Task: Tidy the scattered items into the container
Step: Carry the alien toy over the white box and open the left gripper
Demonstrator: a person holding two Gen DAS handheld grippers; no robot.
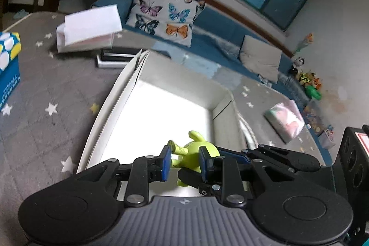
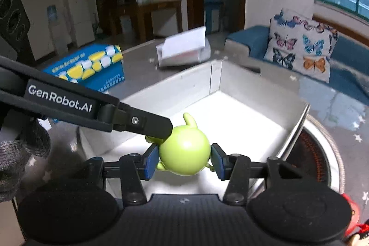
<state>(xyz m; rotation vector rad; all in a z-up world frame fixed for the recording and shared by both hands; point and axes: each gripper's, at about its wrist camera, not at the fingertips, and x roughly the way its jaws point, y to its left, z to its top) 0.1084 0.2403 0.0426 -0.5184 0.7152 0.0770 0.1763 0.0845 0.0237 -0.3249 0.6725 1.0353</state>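
Two grippers, one glossy lime-green plastic figurine with a round body and stubby limbs (image 2: 184, 149), one open white cardboard box with upright walls (image 2: 230, 121). Figurine: held above the box's near end, not yet resting on its floor. Right gripper (image 2: 184, 159): blue pads clenched on the round body from both sides. Left gripper (image 1: 184, 159): jaws nearly closed, pads bracketing a thin limb; whether they truly pinch it cannot be told. Risks, as judged: the smooth round body could squirt from the right pads; two grips pulling apart could twist the toy; one grip freed before the other may swing it against the near wall and out. Room: box floor bare and wide beyond the figurine; left wall flap leans outward; a round metal-rimmed disc (image 2: 322, 153) lies just beside the box's right wall; grey star-patterned mat (image 1: 46, 96) surrounds the box; a blue-and-yellow carton (image 2: 92, 68) stands well apart.
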